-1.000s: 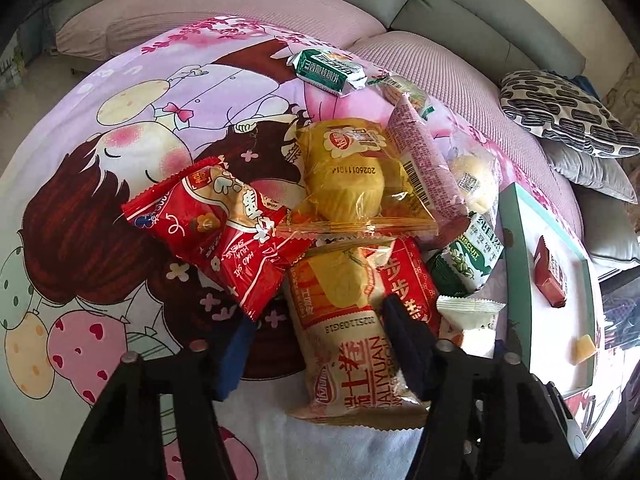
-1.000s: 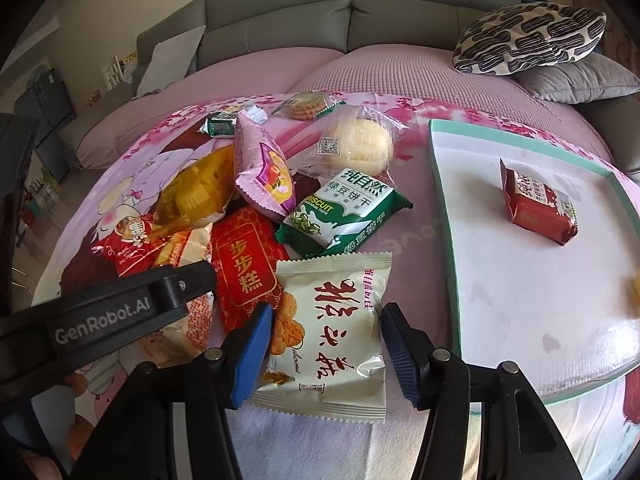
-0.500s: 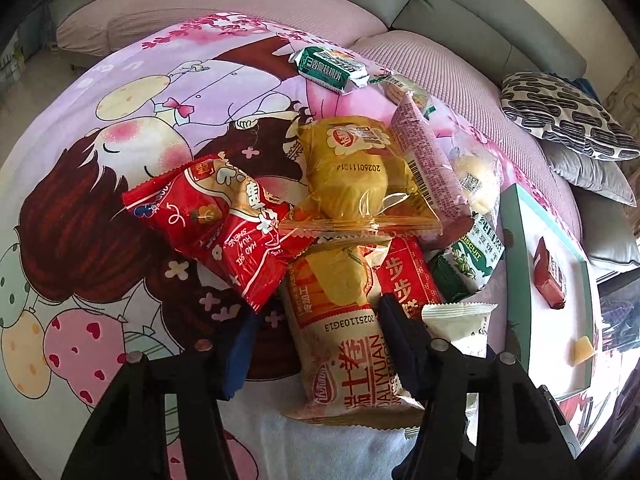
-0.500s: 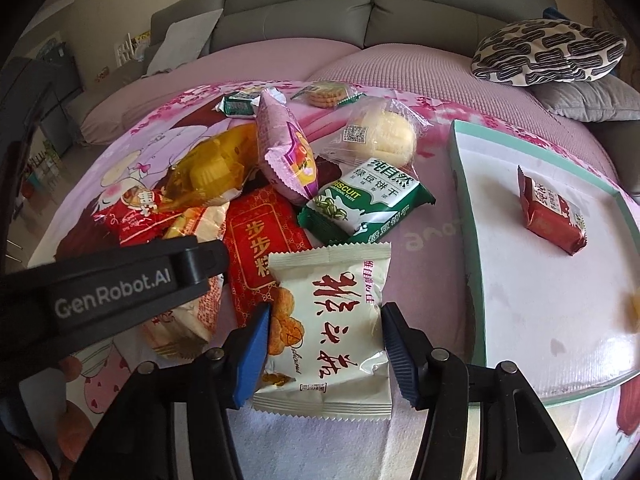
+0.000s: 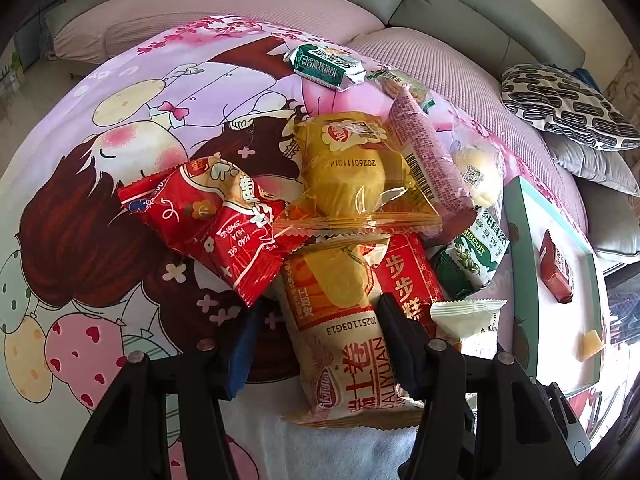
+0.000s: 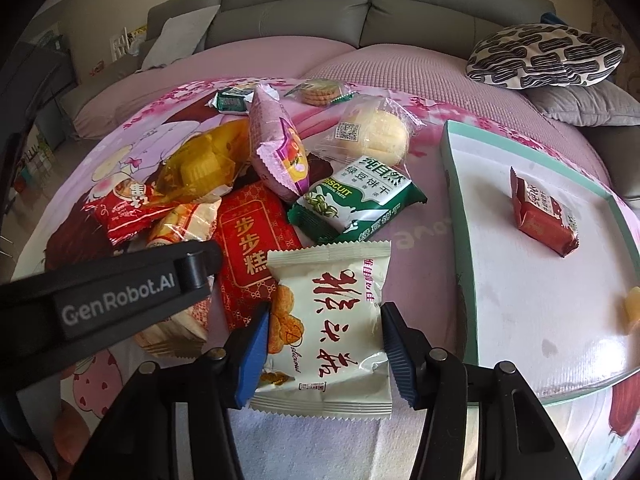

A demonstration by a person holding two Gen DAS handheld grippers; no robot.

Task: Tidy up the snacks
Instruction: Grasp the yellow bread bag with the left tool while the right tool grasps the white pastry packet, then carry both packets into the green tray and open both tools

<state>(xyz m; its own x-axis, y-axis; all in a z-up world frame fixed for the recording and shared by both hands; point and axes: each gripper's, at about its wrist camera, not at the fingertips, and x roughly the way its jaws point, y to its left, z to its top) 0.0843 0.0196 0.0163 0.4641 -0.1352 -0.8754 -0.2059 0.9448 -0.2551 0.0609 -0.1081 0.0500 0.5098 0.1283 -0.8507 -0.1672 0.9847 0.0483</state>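
Your right gripper (image 6: 322,346) has the white snack packet (image 6: 330,320) lying between its spread blue fingertips (image 6: 252,354); each pad sits just beside a long edge of the packet, and you cannot tell whether either one presses the wrapper. Your left gripper (image 5: 318,338) is open just as wide around the beige cake packet (image 5: 344,332), which lies flat on the cartoon-print cloth (image 5: 120,128) with its near end toward you.

Both packets belong to one loose heap of snacks. Between them lies the flat red packet (image 6: 250,248), tucked partly under the white one. Beyond it, the green biscuit packet (image 6: 356,200) rests against the pink pouch (image 6: 278,148), which stands tilted on its edge. A clear-wrapped pale bun (image 6: 370,130) lies just behind the green packet. To the left, the yellow transparent packet (image 5: 348,172) overlaps the top of the beige one, and the red crinkled packet (image 5: 204,220) lies beside it. Farther back sit a small green-and-silver packet (image 5: 326,65) and a wrapped round cookie (image 6: 320,92).

To your right, the teal-rimmed tray (image 6: 460,216) lies on the same cloth, well apart from the heap. In it are a small red box-shaped snack (image 6: 542,216) and, near its right edge, a yellow piece (image 6: 632,308) only partly in view. A patterned cushion (image 6: 544,56) rests on the grey sofa (image 6: 300,4) behind.
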